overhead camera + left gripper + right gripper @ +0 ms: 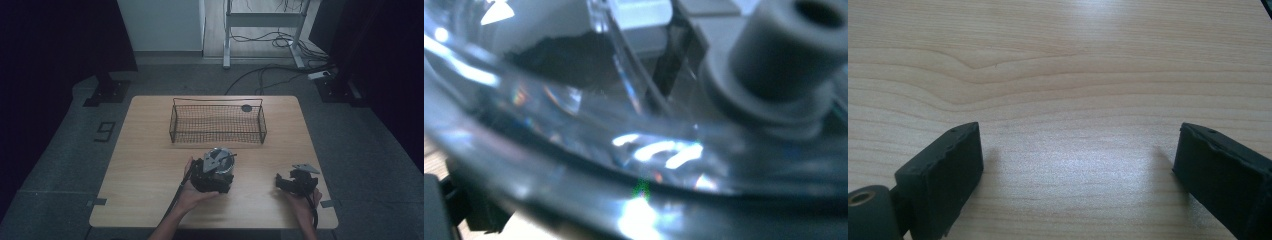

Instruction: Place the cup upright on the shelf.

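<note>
Resting low over the near part of the wooden worktop (150, 150), the left tongs (212, 172) sit pressed against a clear, round container with a grey lid (220, 159), which stands directly ahead of them and touches them. In the left gripper view the container's curved clear wall (624, 145) is right against the lens, blurred and glinting, with a grey cylindrical knob (789, 45) up on its top. Whether the left tongs are clamped on the container or merely set around it cannot be told, since their jaws are hidden behind it.

The right tongs (287, 182) lie well apart from the container, off to its right near the front edge of the worktop, held by the person's right hand (305, 202). In the right gripper view the right tongs (1078, 160) stand spread wide, with bare wood grain between the two black jaws and nothing gripped.

Beyond both tongs, farther across the worktop, stands a wire basket (218, 137). A small dark round disc (246, 107) lies by the basket's far right corner.
</note>
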